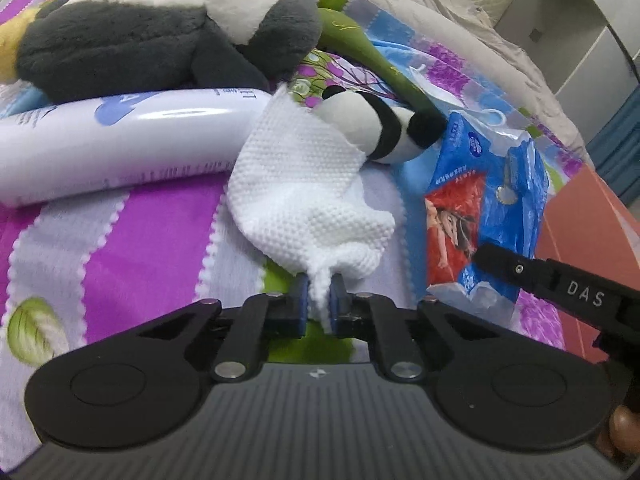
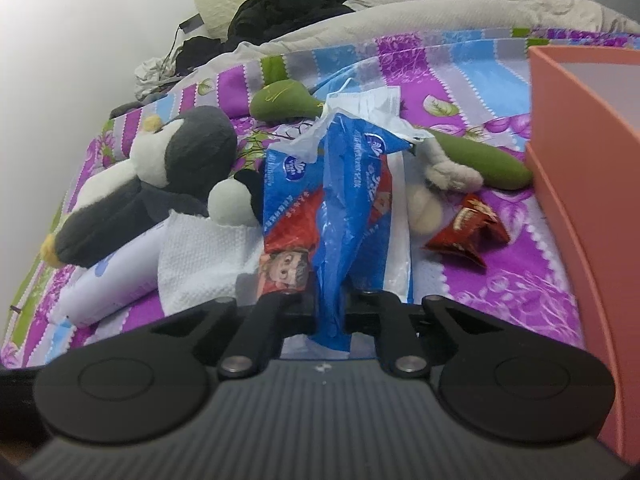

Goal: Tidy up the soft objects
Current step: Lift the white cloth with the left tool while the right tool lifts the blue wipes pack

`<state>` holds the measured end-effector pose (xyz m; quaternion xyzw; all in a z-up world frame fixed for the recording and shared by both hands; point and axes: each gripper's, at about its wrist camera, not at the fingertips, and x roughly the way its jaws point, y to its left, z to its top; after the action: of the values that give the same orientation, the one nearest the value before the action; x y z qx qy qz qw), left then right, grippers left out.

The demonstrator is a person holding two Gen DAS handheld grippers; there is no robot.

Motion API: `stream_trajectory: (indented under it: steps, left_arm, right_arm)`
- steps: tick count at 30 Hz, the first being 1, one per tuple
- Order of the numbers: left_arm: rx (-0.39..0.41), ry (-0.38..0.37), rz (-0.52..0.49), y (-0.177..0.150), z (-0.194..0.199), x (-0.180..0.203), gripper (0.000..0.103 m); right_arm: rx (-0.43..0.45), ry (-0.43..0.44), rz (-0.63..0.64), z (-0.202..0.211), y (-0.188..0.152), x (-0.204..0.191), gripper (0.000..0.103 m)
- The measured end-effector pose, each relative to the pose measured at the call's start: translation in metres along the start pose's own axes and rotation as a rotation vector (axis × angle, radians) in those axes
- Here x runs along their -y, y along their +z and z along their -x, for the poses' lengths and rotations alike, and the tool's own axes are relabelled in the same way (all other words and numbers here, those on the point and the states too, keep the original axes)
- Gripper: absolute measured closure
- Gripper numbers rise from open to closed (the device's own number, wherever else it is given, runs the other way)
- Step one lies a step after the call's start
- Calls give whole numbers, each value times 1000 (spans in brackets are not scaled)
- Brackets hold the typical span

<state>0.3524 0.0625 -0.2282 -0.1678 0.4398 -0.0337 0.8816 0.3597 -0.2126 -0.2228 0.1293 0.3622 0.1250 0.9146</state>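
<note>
A white textured cloth (image 1: 304,184) lies at the centre of the left wrist view on a bed covered by a purple, blue and white striped sheet (image 1: 132,248), and its lower corner is pinched between the blue pads of the left gripper (image 1: 319,300), whose fingers are clenched on the bunched fabric. To the right of it in that view lies a crumpled blue and red plastic bag (image 1: 484,208), and the right gripper (image 2: 332,312) has its fingers clamped on the lower end of this bag at the centre of the right wrist view. Just above the cloth in the left wrist view, a small black and white plush (image 1: 376,128) rests against the cloth's upper edge. To the left of the cloth, a long white bottle (image 1: 120,140) lies on its side. Behind the bottle, in the upper left, a large grey and white plush penguin (image 1: 160,36) sprawls. A green plush piece (image 1: 360,48) stretches diagonally from the upper centre. In the right wrist view, a small red snack packet (image 2: 468,232) lies right of the bag, and an orange-pink box (image 2: 584,160) stands along the right edge.
</note>
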Motion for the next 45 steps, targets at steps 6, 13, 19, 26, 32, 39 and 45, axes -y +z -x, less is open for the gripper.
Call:
stream_trajectory:
  steps: [6,13,19,26,32,39,45]
  left_arm:
    - [13,-22,-18,-18,32,5,91]
    - [25,-42,-28,-43,73,8,91]
    - [18,-50,-32,-68,101,6,91]
    - [1,-37,-45,-93,127,-2,91]
    - [-26,-31,-24,-114,137,-18,90]
    - [-24,-18,-28,-125,139,-26,81]
    - [16,-13,-29,-128,145,-27,39]
  right_arm:
    - [17,-38,-5,31,-10,0,92]
    - [37,-54,24,71,-23,-7,92]
    - [32,-61,35,101,-37,-11,92]
    - [-2,-58,83,132,-59,-17,92]
    - [-84,-73,100,147,-83,-16,92]
    - [-186,-80,60,143,-107,-8,90]
    - [-172,-84,33,141,-108,-5,65]
